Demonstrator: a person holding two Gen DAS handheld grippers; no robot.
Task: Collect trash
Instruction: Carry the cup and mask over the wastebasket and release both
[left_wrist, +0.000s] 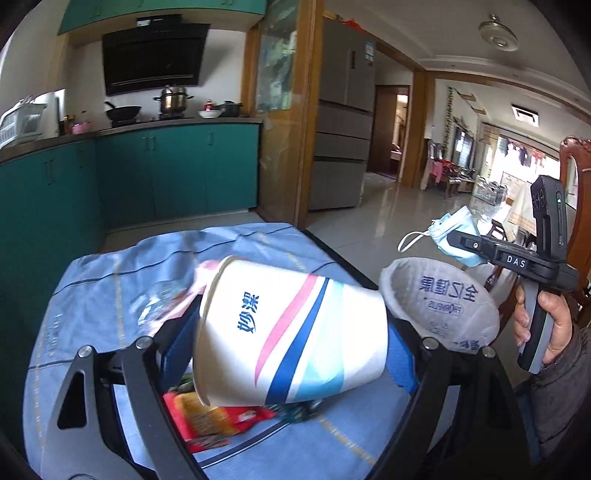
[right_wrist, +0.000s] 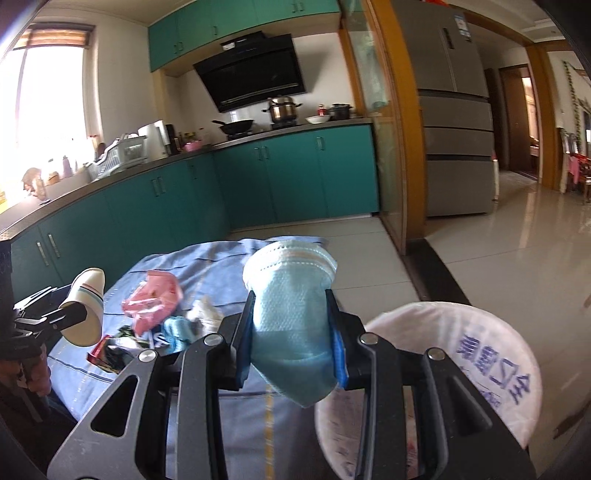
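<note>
A cup (left_wrist: 291, 332) is held sideways in the wide-set left claw (left_wrist: 291, 343); a mask (right_wrist: 291, 325) is pinched in the narrow right claw (right_wrist: 291, 343). The bag (right_wrist: 461, 354) is seen just right of and below the right claw. Both grips should be kept firm until each item is centred over the bag mouth. Wrappers (right_wrist: 151, 302) lie on the cloth (right_wrist: 221, 266), left of the right claw.

Teal cabinets (right_wrist: 295, 173) under dark counter (right_wrist: 110, 177). Black hood (right_wrist: 251, 74) on wall above wok (right_wrist: 236, 127) and steel pot (right_wrist: 282, 109). White bowl (right_wrist: 318, 119) right of pot. Dish rack (right_wrist: 118, 155) near bright window (right_wrist: 51, 99). Grey fridge (right_wrist: 454, 110) past wooden frame (right_wrist: 402, 129). Glossy tiled floor (right_wrist: 517, 240).
</note>
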